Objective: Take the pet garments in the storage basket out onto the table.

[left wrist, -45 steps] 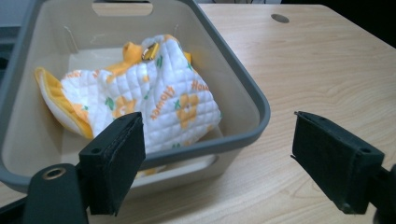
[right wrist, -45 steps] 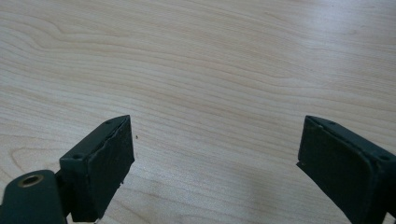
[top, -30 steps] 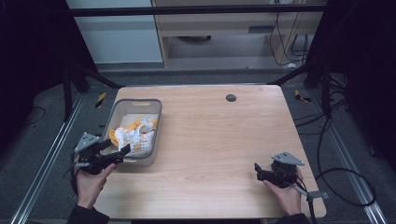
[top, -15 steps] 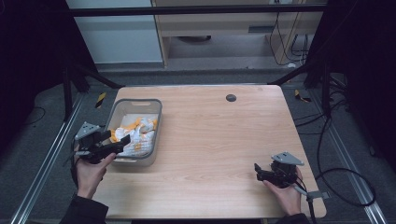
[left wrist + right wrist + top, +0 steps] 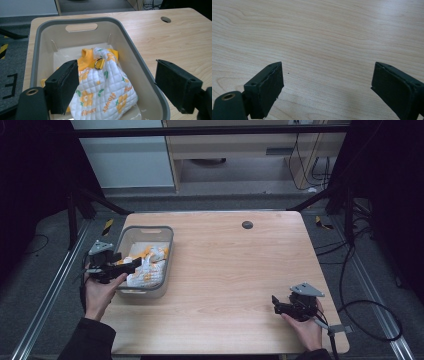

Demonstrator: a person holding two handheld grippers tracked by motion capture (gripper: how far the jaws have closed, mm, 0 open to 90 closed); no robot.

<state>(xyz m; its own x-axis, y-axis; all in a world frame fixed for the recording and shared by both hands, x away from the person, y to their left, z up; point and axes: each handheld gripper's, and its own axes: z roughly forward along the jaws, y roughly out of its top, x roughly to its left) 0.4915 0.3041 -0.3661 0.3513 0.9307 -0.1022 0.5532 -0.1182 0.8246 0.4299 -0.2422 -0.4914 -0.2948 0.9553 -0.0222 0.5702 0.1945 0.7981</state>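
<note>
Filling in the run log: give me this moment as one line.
left gripper: open, over grey tub | quilted flower cloth: in tub | right gripper: open, over bare table

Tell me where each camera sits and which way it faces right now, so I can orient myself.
High view: above the person's side, facing forward and down on the table; both forearms, left gripper and right gripper show.
Left gripper view: rides the left gripper, looking between open jaws into the grey bin at a quilted flowered cloth.
Right gripper view: rides the right gripper, looking down on bare wood between open jaws.
Shared: the high view and the left gripper view both show bin and cloth.
</note>
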